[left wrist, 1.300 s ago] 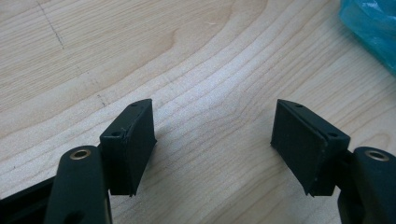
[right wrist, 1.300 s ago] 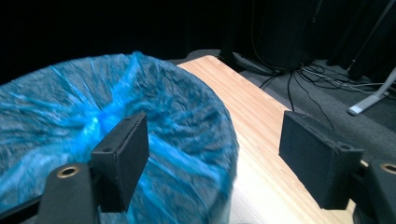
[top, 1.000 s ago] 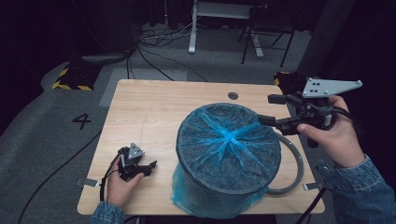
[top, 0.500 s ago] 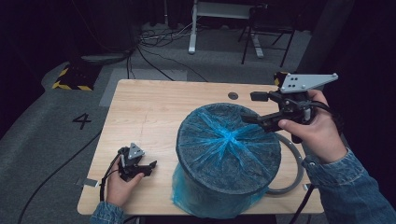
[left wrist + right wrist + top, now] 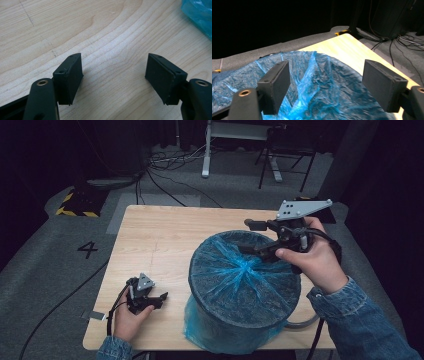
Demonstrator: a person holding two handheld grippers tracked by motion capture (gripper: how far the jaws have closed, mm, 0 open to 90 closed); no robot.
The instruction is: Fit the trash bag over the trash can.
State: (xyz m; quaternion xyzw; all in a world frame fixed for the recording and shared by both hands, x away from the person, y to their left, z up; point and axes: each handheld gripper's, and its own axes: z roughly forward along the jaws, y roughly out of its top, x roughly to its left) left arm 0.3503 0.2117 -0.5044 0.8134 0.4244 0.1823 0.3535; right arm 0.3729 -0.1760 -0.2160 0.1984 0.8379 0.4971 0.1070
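Bin liner (image 5: 244, 270), blue and gathered into a twisted centre over the round bin (image 5: 235, 330), sits mid-table just below and ahead of the right gripper (image 5: 246, 236), whose jaws gape empty above it; left gripper (image 5: 161, 299), also released, rests well apart on the table (image 5: 150, 235)

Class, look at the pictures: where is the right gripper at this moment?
In the high view the right gripper hangs open over the far right part of the bin's blue bag, above its gathered centre, not touching it; the wooden table lies beyond.
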